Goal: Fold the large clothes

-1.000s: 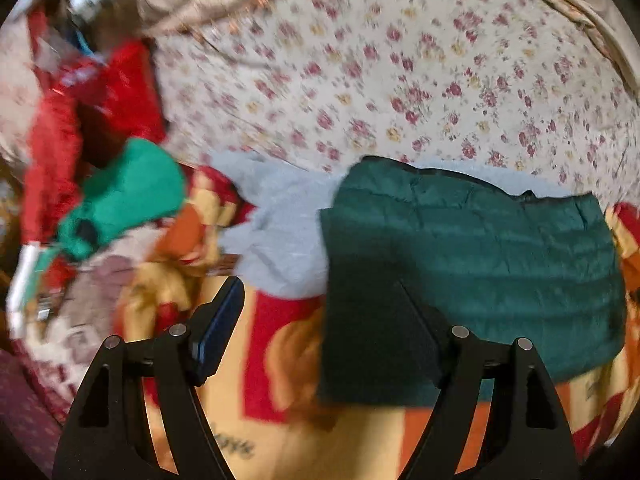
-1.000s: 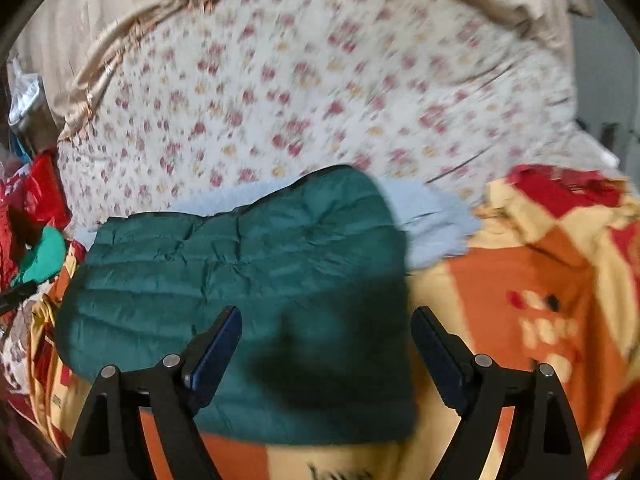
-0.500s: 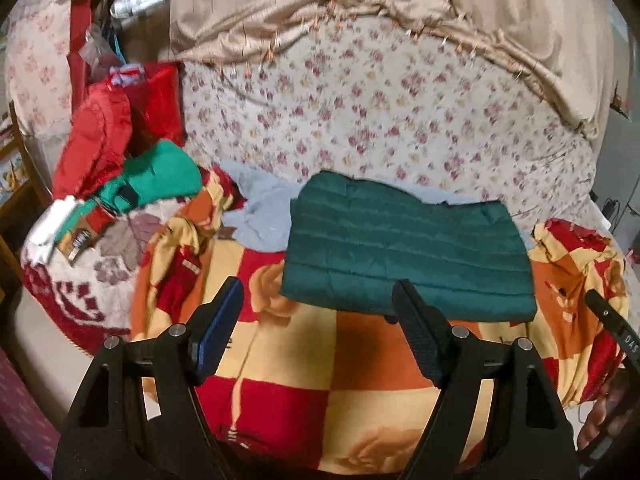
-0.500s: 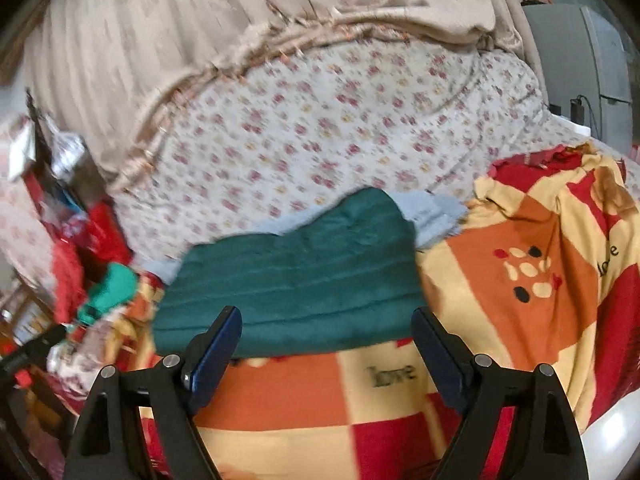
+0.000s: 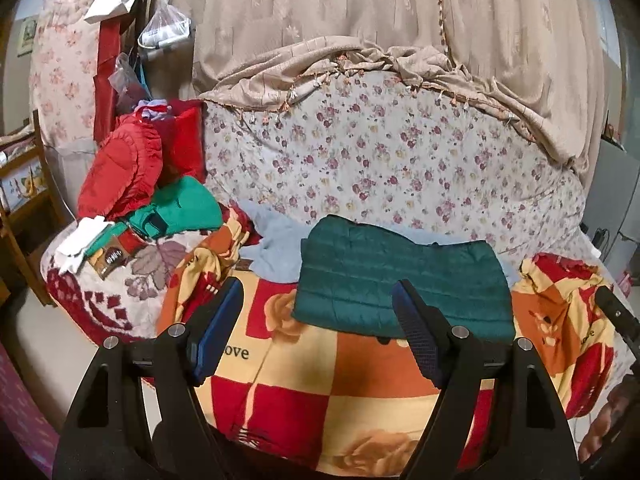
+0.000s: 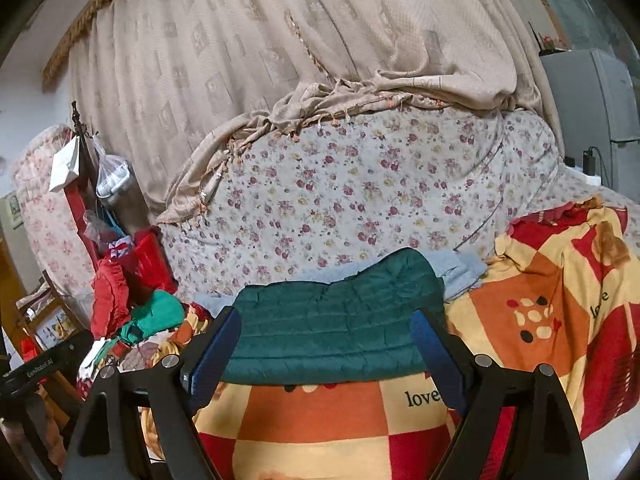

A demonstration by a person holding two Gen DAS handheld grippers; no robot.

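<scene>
So both our grippers are hanging back from the bed with nothing in them. The left gripper [image 5: 318, 322] has its jaws spread wide apart, and same deal with the right gripper [image 6: 326, 346], wide apart and empty.

The dark green puffer jacket [image 5: 404, 280] is folded into a neat rectangle and lies flat on the checkered blanket [image 5: 320, 368], the red, orange and cream one with roses and "love" printed on it. From our left gripper it sits ahead and a bit to the right, well apart from the fingertips. From the right gripper the jacket [image 6: 332, 324] is straight ahead, framed between the two fingers but not touching either one.

Tucked just behind the jacket, partly under it, there's a light blue garment [image 5: 276, 252] poking out on the left side and along the back edge. Beyond that is the floral quilt [image 5: 392, 152] bunched up against the beige curtain [image 5: 360, 12].

Off to the left of our left gripper there's a heap of other stuff: a red ruffled pillow [image 5: 124, 172], a bright green garment [image 5: 180, 208] under it, and some white gloves [image 5: 78, 244] at the near edge. A bit of the right gripper's body shows at the far right of the left wrist view.
</scene>
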